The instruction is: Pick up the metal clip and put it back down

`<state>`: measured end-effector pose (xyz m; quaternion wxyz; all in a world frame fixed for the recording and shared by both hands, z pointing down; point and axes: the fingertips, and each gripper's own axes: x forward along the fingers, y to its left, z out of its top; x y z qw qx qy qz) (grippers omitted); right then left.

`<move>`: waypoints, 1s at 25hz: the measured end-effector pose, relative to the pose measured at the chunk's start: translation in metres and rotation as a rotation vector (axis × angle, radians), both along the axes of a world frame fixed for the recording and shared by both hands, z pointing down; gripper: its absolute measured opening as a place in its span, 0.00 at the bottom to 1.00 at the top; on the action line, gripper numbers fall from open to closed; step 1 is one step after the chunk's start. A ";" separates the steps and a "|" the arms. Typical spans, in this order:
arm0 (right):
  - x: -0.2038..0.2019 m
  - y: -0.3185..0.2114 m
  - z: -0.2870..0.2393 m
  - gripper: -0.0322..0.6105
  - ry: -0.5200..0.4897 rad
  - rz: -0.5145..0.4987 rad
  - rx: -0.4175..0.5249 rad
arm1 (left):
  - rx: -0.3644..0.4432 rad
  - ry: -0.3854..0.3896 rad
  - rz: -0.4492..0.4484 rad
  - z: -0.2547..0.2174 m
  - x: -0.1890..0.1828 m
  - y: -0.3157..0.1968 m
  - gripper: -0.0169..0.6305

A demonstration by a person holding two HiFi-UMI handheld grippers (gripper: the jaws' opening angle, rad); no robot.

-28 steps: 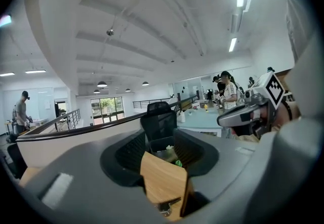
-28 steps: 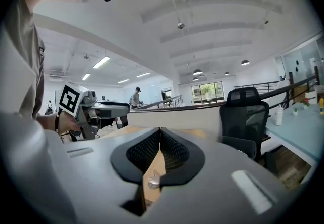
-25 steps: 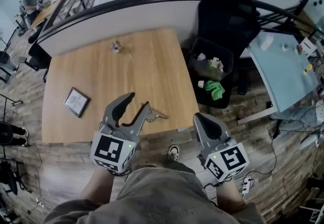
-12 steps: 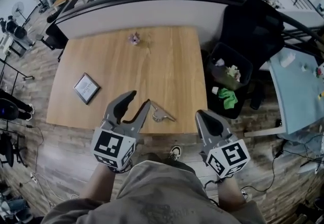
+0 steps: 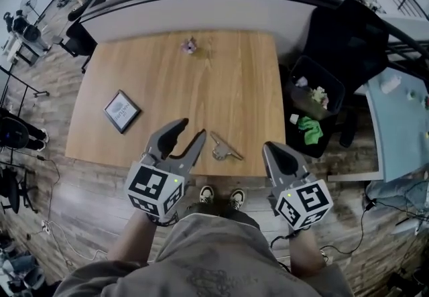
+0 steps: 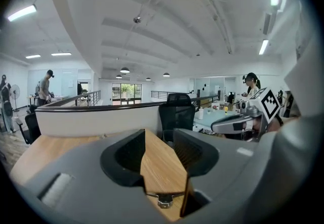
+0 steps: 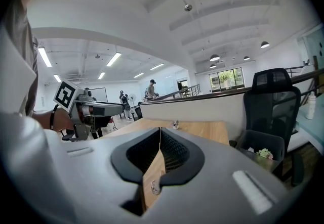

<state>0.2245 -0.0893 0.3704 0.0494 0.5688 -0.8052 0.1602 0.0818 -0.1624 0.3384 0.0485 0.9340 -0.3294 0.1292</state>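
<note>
Head view: we log metal clip (image 5: 223, 148) flat on table (image 5: 167, 81) near front edge, between left gripper (image 5: 190, 131) and right gripper (image 5: 272, 149), touching neither.
Left gripper view: jaws partly apart, only wood between.
Right gripper view: jaws meet at tips, empty.

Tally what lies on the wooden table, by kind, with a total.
metal clip: 1
framed card: 1
small pale object, too small to identify: 1
Total: 3
</note>
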 end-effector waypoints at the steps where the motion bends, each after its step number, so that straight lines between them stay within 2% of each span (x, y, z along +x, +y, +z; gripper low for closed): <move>1: 0.000 -0.003 0.004 0.07 -0.004 0.004 -0.008 | -0.019 0.007 0.002 0.005 0.000 -0.003 0.29; 7: -0.004 -0.016 0.038 0.07 -0.014 0.020 -0.098 | -0.135 0.003 0.004 0.054 0.004 -0.018 0.29; 14: 0.003 -0.029 0.095 0.07 -0.029 0.044 -0.228 | -0.384 0.007 -0.008 0.141 0.013 -0.029 0.29; 20: 0.000 -0.033 0.142 0.07 -0.064 0.045 -0.316 | -0.564 0.072 -0.102 0.211 0.008 -0.039 0.29; 25: -0.003 -0.037 0.168 0.07 -0.089 0.047 -0.362 | -0.710 0.094 -0.125 0.261 0.014 -0.028 0.29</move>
